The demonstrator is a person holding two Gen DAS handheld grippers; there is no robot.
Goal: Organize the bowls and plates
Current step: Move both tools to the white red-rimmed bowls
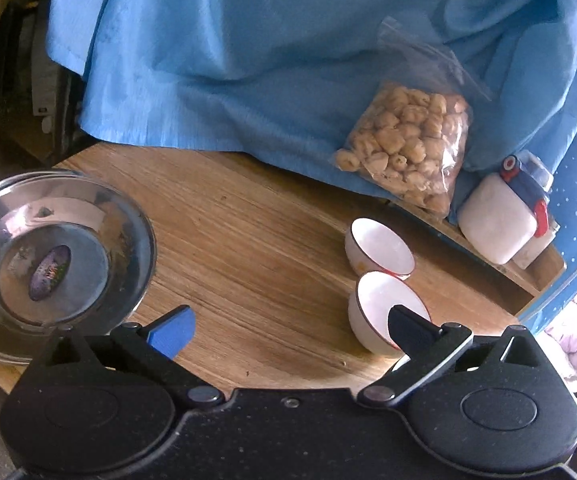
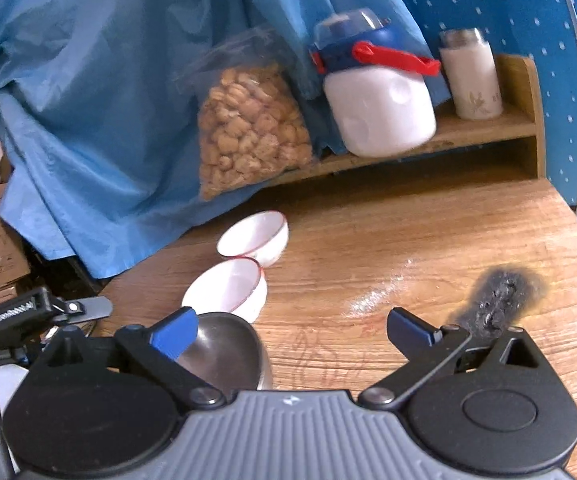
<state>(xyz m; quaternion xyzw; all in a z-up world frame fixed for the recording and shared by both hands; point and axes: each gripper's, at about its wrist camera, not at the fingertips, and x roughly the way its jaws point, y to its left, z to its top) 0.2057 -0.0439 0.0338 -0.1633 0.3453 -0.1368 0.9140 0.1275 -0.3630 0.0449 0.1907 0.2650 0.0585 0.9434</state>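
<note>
On the wooden table both grippers stand with their jaws spread as wide as they go, and neither has hold of anything. The left gripper hovers over bare wood, with a stack of steel plates at the table's left edge (a small oval sticker lies in the top one). Two white bowls with dark rims sit touching each other to the right, one nearer, one farther; the near one is partly behind the gripper's right finger. The right gripper is open above the table, a steel bowl just beside its left finger. Farther back, a bag of snacks leans on blue cloth, near a white jug on a low shelf.
</note>
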